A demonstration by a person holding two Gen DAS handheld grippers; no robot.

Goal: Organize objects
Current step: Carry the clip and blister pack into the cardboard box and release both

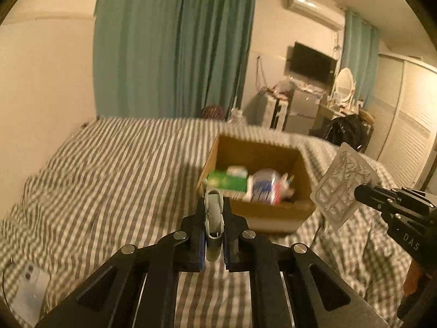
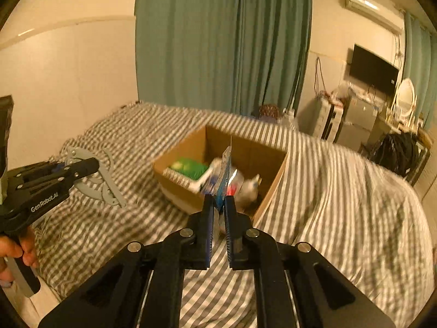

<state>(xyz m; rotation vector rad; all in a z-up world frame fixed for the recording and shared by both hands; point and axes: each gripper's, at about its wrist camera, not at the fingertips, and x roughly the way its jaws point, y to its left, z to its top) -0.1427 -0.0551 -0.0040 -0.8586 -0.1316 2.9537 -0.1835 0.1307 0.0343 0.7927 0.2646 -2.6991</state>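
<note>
We hold a grey plastic hinged tool (image 1: 213, 213) clenched in the left gripper (image 1: 214, 205) and a silver foil blister pack (image 1: 342, 183) in the right gripper (image 2: 220, 205), both short of the brown cardboard box (image 2: 270, 175) on the striped bed (image 1: 109, 164) at centre frame. Releasing now would likely drop both onto the bedding. The box contents are blurred.

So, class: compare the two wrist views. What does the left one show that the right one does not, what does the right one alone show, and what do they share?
Only the left wrist view shows a phone lying on the bed and the blister pack's flat face. Only the right wrist view shows the grey folding tool side-on and a hand on the left gripper's handle. Both show the cardboard box, striped bedding and teal curtains.
</note>
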